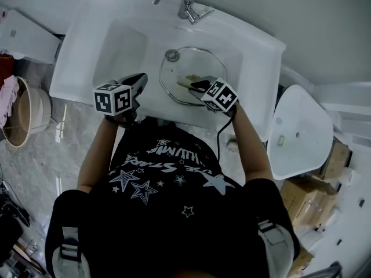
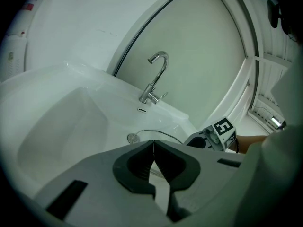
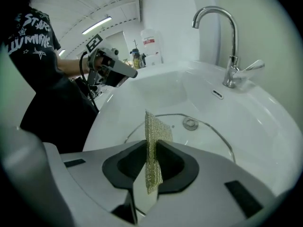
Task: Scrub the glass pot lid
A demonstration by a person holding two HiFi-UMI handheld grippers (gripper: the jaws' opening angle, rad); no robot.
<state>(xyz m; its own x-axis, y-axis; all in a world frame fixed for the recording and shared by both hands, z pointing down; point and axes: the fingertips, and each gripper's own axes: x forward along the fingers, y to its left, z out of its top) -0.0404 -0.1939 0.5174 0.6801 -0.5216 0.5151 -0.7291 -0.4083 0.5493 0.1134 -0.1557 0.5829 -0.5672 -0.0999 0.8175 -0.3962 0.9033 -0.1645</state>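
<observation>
Mesh-first: with right gripper jaws clamped on scouring pad, press onto glass pot lid lying flat in sink just ahead; steady rim with left gripper, jaws together, empty.

Lid in sink basin, frame centre; faucet behind, top. Left tongs left of lid; right tongs, pad between, over lid's lower part.

The white sink (faucet behind) holds a glass lid.
</observation>
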